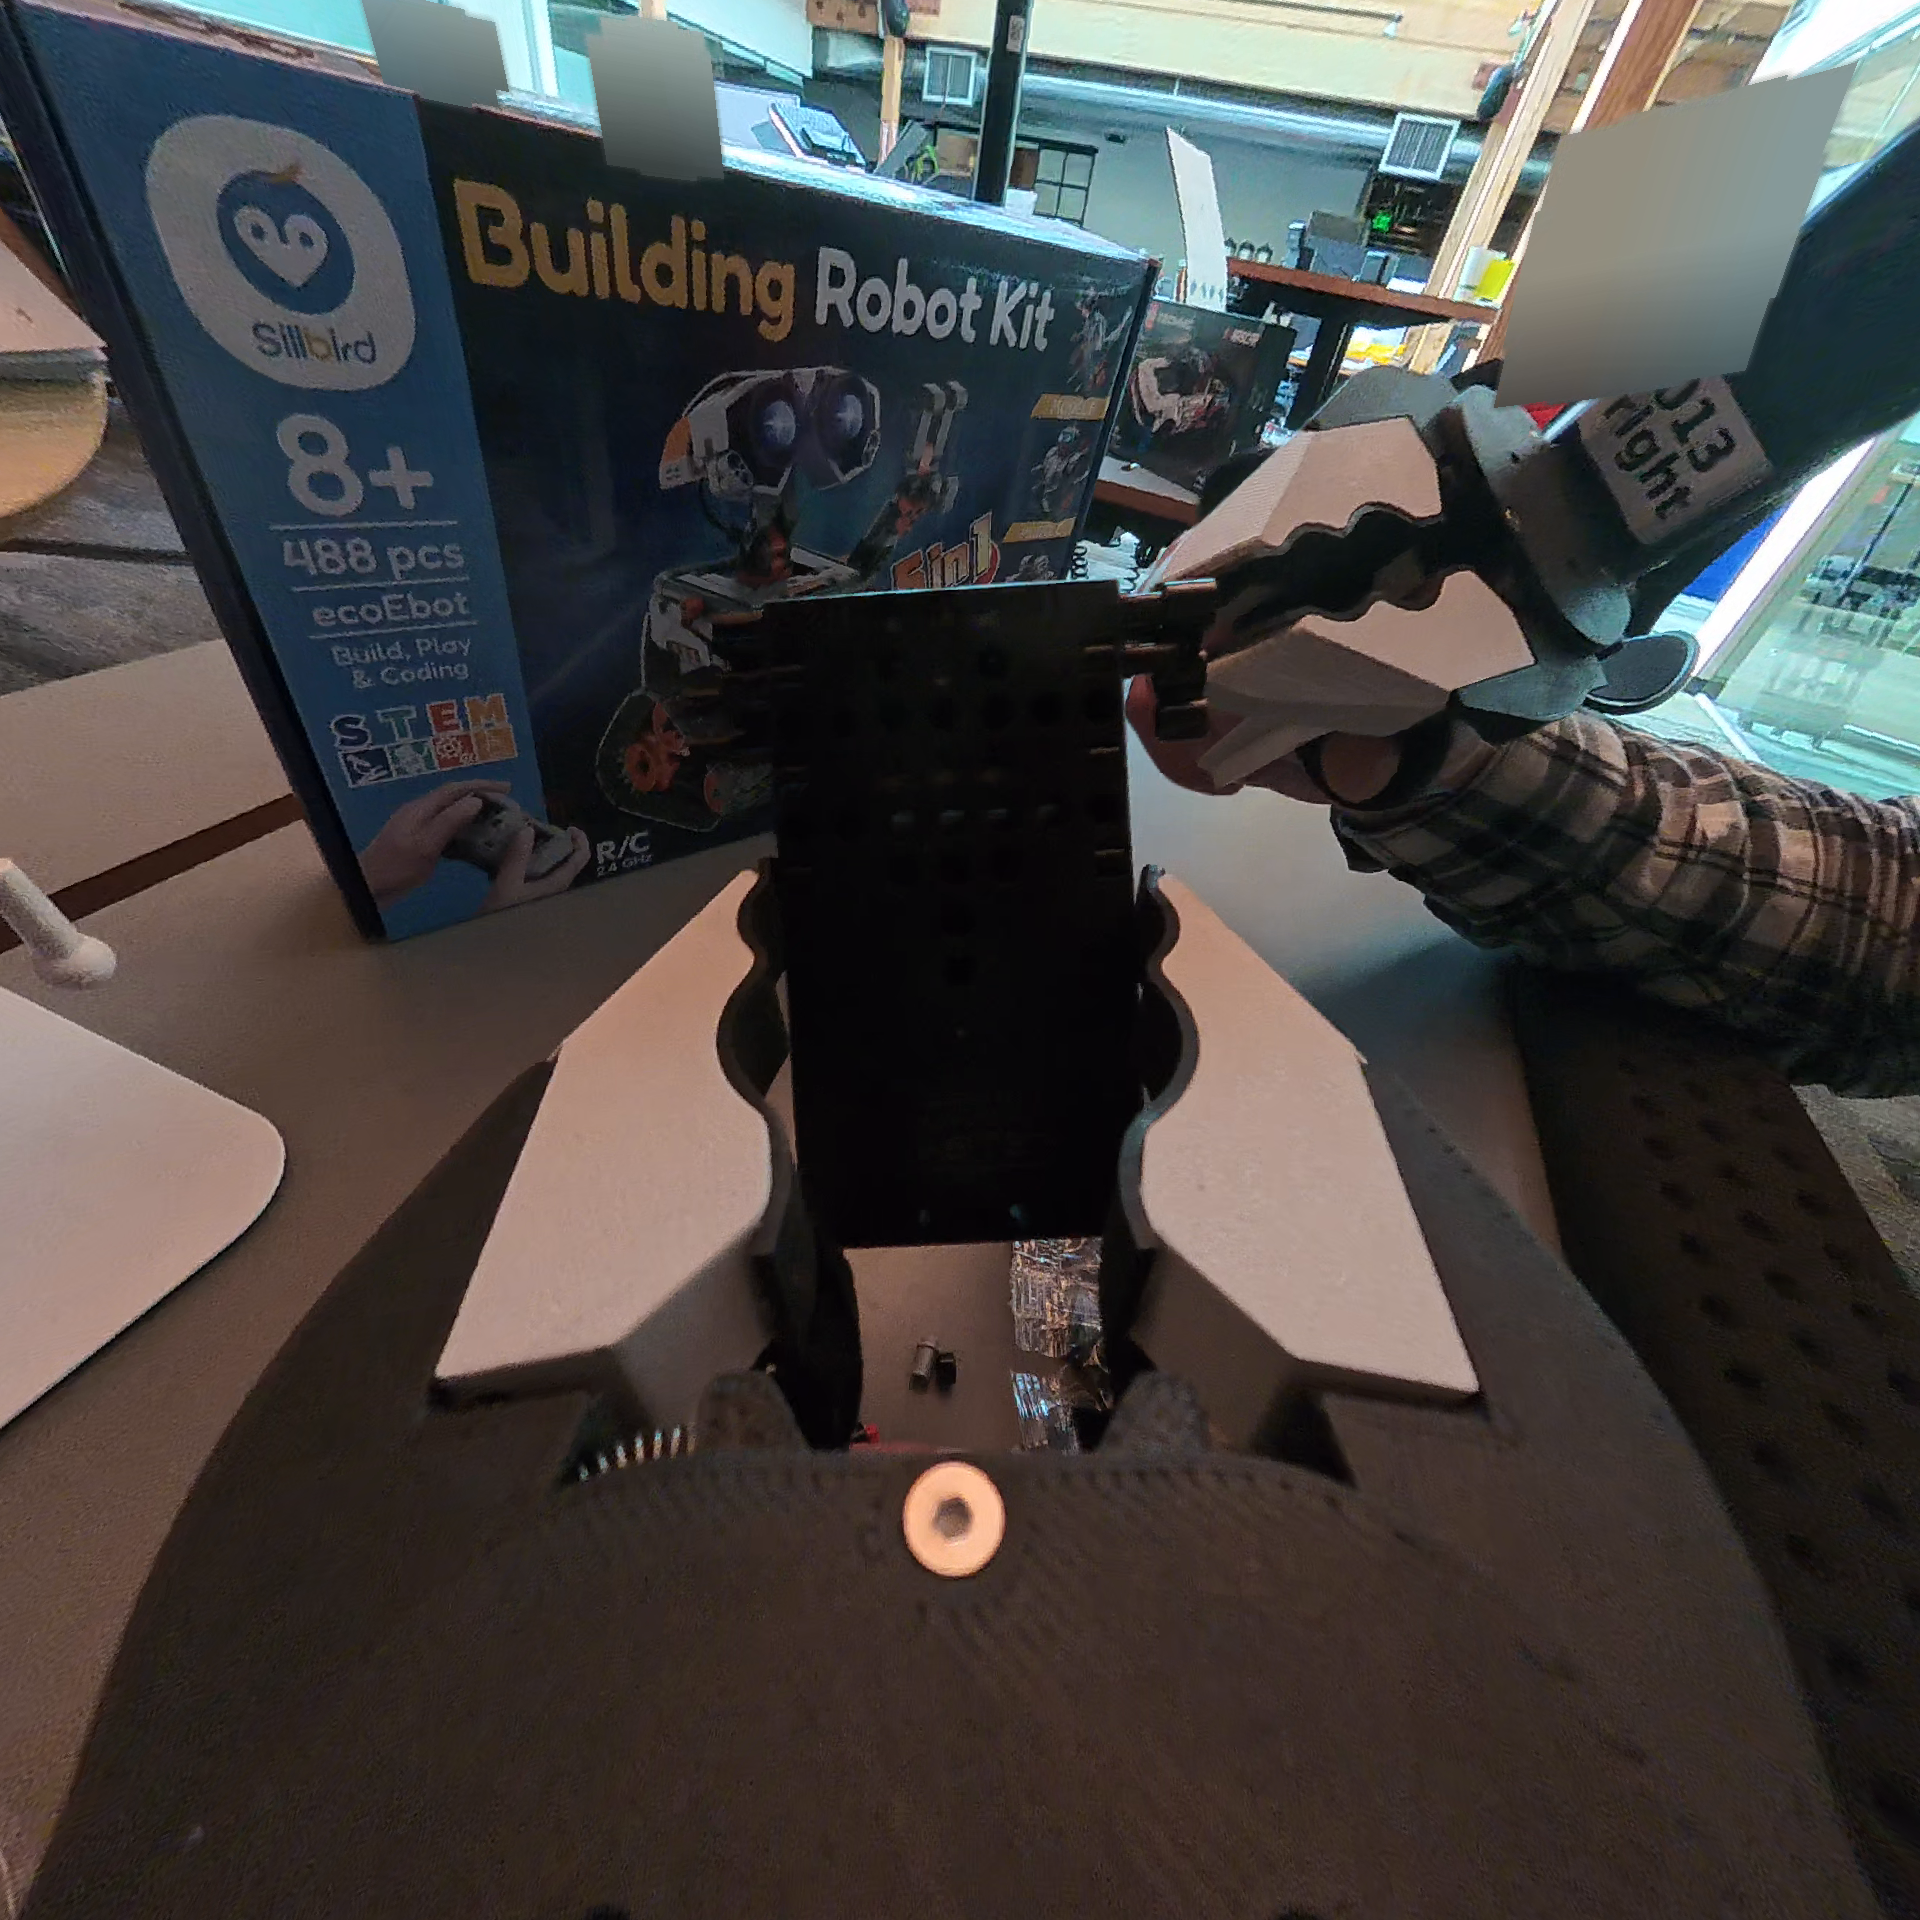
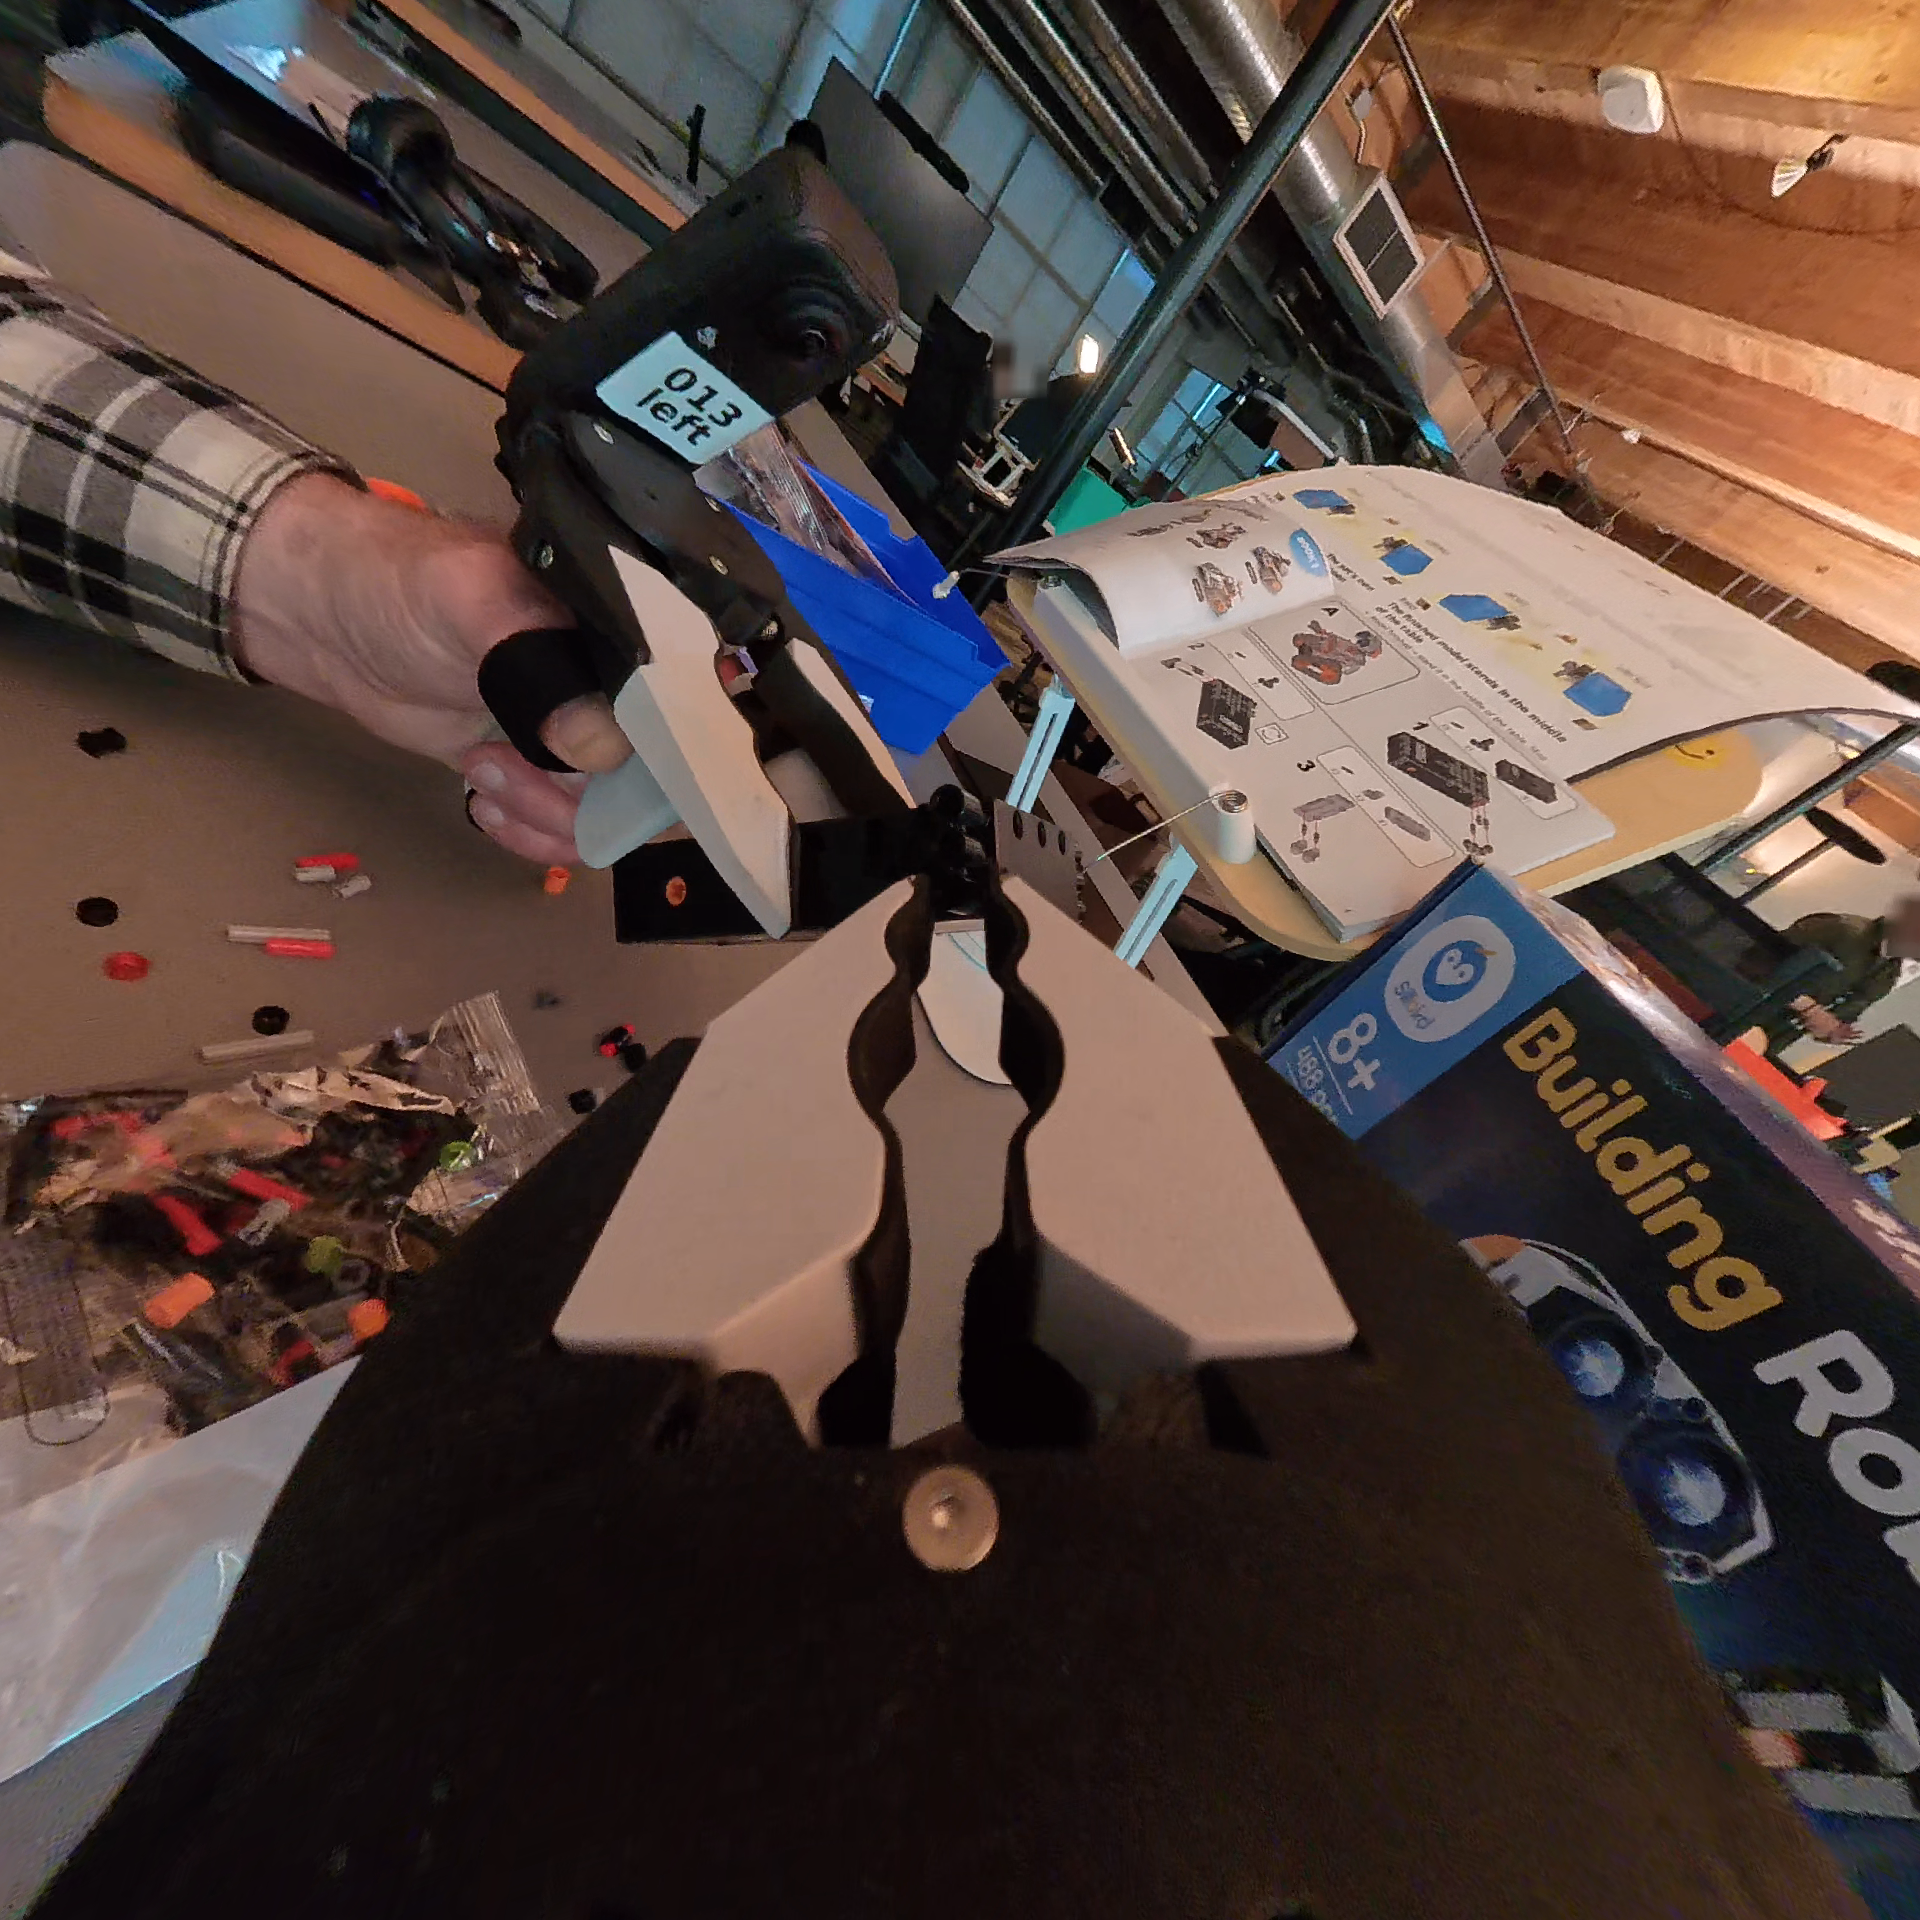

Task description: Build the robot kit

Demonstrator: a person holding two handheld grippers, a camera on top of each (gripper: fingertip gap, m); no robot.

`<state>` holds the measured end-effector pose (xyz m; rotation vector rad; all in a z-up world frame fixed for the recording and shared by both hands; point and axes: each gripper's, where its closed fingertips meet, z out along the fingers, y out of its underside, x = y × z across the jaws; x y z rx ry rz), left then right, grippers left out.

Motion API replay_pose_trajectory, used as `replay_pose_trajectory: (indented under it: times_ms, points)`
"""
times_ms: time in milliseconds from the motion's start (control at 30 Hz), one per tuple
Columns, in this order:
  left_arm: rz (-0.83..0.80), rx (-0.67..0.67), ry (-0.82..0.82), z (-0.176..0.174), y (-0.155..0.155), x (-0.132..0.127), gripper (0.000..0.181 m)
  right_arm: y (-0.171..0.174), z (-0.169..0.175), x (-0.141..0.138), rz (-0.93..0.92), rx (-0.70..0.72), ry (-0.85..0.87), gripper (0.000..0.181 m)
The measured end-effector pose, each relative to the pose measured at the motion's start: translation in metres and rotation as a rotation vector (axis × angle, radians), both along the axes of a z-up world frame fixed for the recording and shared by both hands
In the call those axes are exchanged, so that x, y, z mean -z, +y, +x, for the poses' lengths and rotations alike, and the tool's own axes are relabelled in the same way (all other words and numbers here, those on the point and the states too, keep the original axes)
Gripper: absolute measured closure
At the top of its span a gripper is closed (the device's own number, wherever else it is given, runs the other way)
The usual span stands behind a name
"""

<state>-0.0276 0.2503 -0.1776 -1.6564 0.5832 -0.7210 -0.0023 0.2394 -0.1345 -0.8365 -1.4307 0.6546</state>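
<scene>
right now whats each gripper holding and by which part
The left gripper clamps the black perforated block by its two long sides, near its lower end. The right gripper pinches a small black pin piece at the block's upper right corner.

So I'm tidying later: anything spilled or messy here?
Yes. In the right wrist view, small red, black and grey parts lie scattered on the table beside a torn-open clear bag.

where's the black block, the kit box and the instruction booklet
black block (image 1: 951, 914), left wrist view, middle of its holed face, between the left claw's fingers
kit box (image 1: 623, 468), left wrist view, its dark front panel
instruction booklet (image 2: 1382, 665), right wrist view, open page on the stand
</scene>
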Motion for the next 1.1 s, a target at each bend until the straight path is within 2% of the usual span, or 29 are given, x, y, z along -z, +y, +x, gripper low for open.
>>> replay_pose_trajectory:
  times_ms: [300,633,767,933,1100]
  points:
    - [0.073,0.021,0.03,0.001,-0.008,-0.011,0.116,-0.012,0.001,-0.009,-0.053,-0.084,0.064,0.174]
    - [0.036,0.001,0.039,0.001,-0.001,-0.002,0.116,-0.004,-0.001,-0.004,0.001,-0.01,0.042,0.174]
    - [-0.069,-0.009,0.054,-0.001,0.008,0.012,0.116,0.011,-0.001,0.011,0.028,0.052,-0.027,0.169]
    - [-0.223,0.013,0.068,0.001,0.017,0.027,0.116,0.026,0.001,0.028,-0.005,0.095,-0.085,0.173]
    - [-0.427,0.097,-0.02,0.012,0.021,0.043,0.116,0.04,0.004,0.041,-0.082,0.133,-0.145,0.173]
